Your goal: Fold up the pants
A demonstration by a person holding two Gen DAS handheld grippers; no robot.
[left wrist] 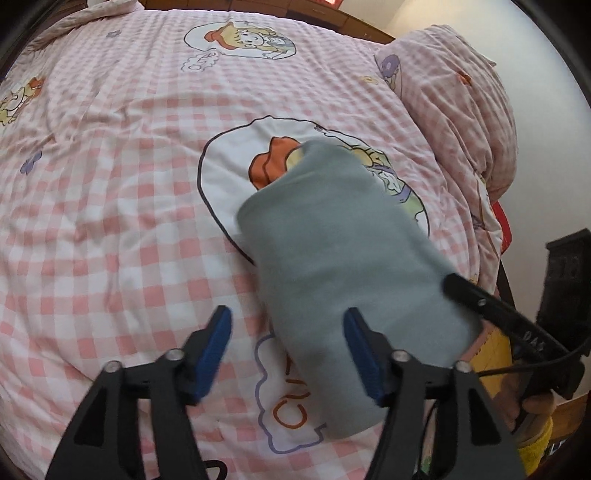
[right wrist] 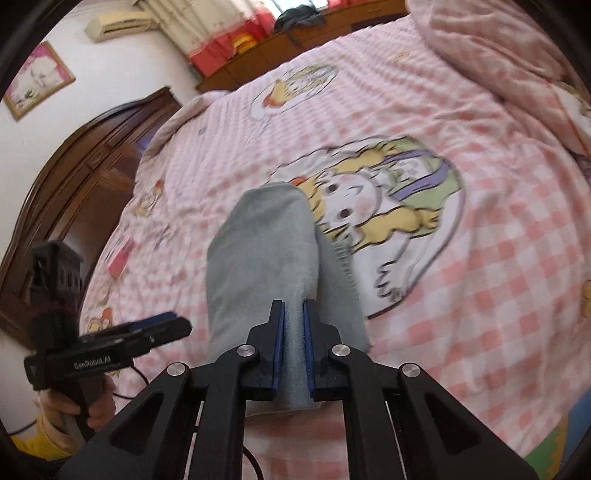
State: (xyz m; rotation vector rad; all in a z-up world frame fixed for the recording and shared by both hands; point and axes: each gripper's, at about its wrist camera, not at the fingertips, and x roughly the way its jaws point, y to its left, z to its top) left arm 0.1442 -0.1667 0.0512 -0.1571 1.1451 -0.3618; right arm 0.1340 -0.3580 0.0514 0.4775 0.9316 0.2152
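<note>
Grey, soft knit pants (left wrist: 343, 258), folded into a long narrow bundle, lie on a pink-and-white checked bedspread (left wrist: 110, 221) printed with cartoon figures. In the left wrist view the bundle's long axis runs from the near right edge up and away toward the middle of the bed, its far end resting over a white oval cartoon patch (left wrist: 229, 177) with an orange shape. In the right wrist view the same bundle (right wrist: 266, 251) points straight ahead along the fingers, its far end just beside a blond cartoon figure (right wrist: 369, 199).

Black with blue pads, the right gripper (right wrist: 293, 347) is clamped on the near end of the pants, cloth pinched between the two pads. The left gripper (left wrist: 288, 354) stands with its jaws spread wide and nothing between them; its right finger overlaps the bundle's near edge in the picture (whether it touches the cloth, I cannot tell). A hand with a yellow sleeve (right wrist: 55, 424) holds that left gripper at the lower left of the right wrist view.

A bunched pink checked quilt (left wrist: 454, 92) lies at the bed's right side. Beyond the bed are a dark wooden headboard (right wrist: 81, 177), a white wall with a framed picture (right wrist: 37, 79), an air conditioner (right wrist: 118, 22) and a curtained window (right wrist: 221, 26).
</note>
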